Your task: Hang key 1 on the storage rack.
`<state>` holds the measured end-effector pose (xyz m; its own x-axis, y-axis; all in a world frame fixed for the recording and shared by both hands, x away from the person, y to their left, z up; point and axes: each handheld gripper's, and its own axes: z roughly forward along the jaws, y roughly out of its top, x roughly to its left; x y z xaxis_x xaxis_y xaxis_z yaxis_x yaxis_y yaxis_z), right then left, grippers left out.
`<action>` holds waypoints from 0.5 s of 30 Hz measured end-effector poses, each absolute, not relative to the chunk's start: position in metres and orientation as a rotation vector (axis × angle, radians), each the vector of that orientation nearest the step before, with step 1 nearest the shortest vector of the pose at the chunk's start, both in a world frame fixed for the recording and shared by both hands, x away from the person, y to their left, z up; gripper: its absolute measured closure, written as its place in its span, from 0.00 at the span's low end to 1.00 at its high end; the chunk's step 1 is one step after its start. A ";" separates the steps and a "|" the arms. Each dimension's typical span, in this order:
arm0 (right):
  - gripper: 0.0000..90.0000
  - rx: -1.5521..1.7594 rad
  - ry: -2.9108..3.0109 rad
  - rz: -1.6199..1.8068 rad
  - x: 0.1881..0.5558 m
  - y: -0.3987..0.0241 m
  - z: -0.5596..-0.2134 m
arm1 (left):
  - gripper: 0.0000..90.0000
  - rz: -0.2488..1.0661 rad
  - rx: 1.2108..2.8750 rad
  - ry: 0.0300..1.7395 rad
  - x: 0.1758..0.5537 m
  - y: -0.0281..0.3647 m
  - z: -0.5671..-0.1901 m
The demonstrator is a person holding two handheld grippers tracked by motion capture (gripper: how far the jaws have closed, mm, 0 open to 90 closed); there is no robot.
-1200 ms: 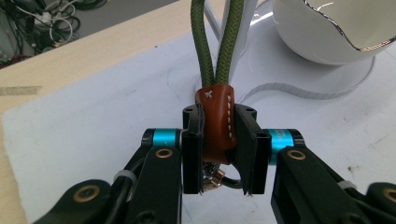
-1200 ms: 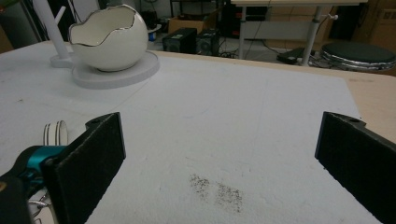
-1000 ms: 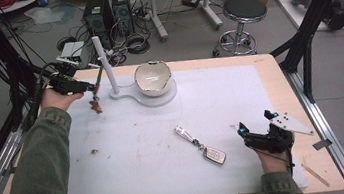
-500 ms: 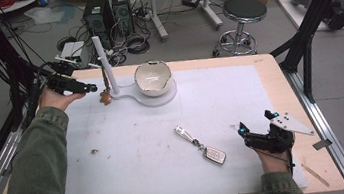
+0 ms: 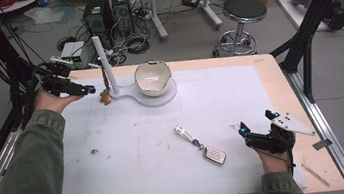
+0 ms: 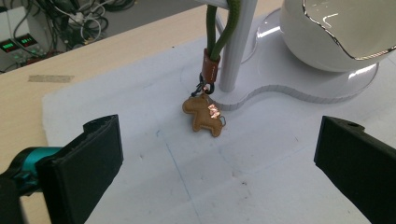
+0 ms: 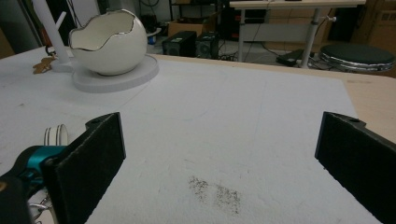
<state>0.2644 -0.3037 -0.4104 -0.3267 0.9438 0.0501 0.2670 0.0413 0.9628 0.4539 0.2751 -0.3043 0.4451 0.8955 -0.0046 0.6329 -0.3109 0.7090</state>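
A keychain hangs by its green cord [image 6: 219, 32] on the white post [image 5: 105, 65] of a stand. Its brown horse charm [image 6: 204, 114] [image 5: 105, 97] rests on the mat by the post's foot. My left gripper [image 5: 89, 89] [image 6: 224, 149] sits just left of the charm; its jaws have just been opening and stand wide with nothing between them. An egg-shaped white bowl [image 5: 153, 78] [image 7: 105, 42] sits on the same stand. A car key [image 5: 215, 155] on a ring lies mid-mat. My right gripper [image 5: 255, 122] [image 7: 224, 154], open and empty, rests just right of the key.
A white mat [image 5: 172, 188] covers most of the wooden table [image 5: 278, 78]. A small speck of debris [image 5: 94, 151] lies on the left of the mat. A thin stick [image 5: 315, 169] lies at the table's right front. Beyond the far edge are a stool [image 5: 244, 12] and computer cases [image 5: 108, 9].
The left gripper carried the keychain right to the post, let go of it, opened and drew back left. The keychain now hangs on the post. The right gripper has stayed put.
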 end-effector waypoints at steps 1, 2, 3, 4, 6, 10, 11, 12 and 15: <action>0.01 1.236 1.667 1.318 0.264 -0.304 -0.410 | 0.02 0.528 2.052 1.271 0.451 0.276 -0.304; 0.01 1.236 1.668 1.318 0.264 -0.304 -0.410 | 0.02 0.528 2.052 1.271 0.451 0.276 -0.304; 0.01 1.239 1.668 1.320 0.264 -0.303 -0.410 | 0.02 0.532 2.041 1.256 0.446 0.277 -0.302; 0.01 1.238 1.669 1.321 0.264 -0.303 -0.410 | 0.02 0.532 2.041 1.256 0.446 0.277 -0.302; 0.01 1.238 1.667 1.321 0.265 -0.303 -0.411 | 0.02 0.541 2.025 1.244 0.440 0.278 -0.301; 0.01 1.238 1.668 1.322 0.264 -0.303 -0.410 | 0.02 0.558 2.014 1.229 0.433 0.278 -0.302; 0.01 1.234 1.665 1.320 0.264 -0.303 -0.410 | 0.02 0.562 2.008 1.223 0.430 0.278 -0.304; 0.01 1.234 1.665 1.321 0.264 -0.303 -0.410 | 0.02 0.562 2.003 1.226 0.429 0.278 -0.306; 0.01 1.237 1.667 1.322 0.264 -0.303 -0.410 | 0.02 0.571 2.010 1.224 0.426 0.279 -0.307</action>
<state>0.2643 -0.3032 -0.4104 -0.3281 0.9431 0.0536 0.2668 0.0381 0.9630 0.4262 0.2788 -0.3075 0.4552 0.8903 0.0095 0.5794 -0.3043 0.7561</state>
